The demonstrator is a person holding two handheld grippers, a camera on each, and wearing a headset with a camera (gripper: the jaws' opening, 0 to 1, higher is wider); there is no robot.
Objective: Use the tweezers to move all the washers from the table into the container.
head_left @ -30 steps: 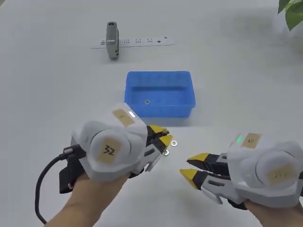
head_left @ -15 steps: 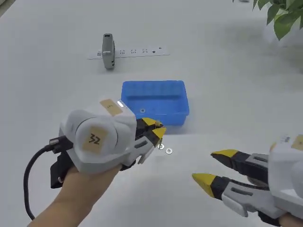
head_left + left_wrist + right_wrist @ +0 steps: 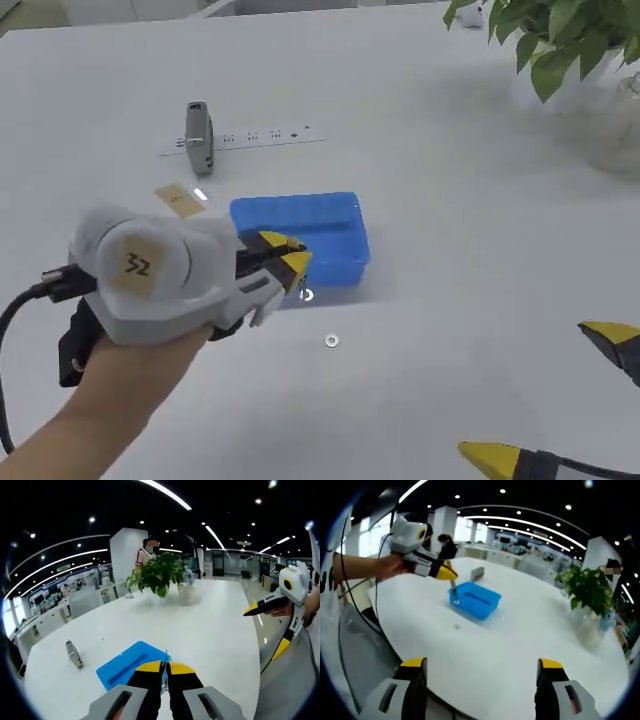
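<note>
The left tongs (image 3: 288, 254) are pressing together on a pair of tweezers (image 3: 301, 281), which are pointing down from the yellow tips. The tweezers are pinching a washer (image 3: 305, 294) at their lower end, lifted off the white tabletop (image 3: 430, 250). In the head view that washer is lining up with the near wall of the blue container (image 3: 330, 215); whether it is hanging over the inside cannot be told. In the right gripper view the same washer (image 3: 455, 601) is hanging at the near corner of the blue container (image 3: 477, 600).

A second washer (image 3: 331, 341) is lying flat on the tabletop, in front of the container and apart from it.

The right tongs (image 3: 522, 389) are standing wide apart and gripping nothing, hovering over bare tabletop well to the right of the second washer.

Beyond the container a white power strip (image 3: 262, 140) is lying with a grey adapter (image 3: 197, 135) standing in it. A potted plant (image 3: 560, 40) is sitting at the far right of the tabletop.
</note>
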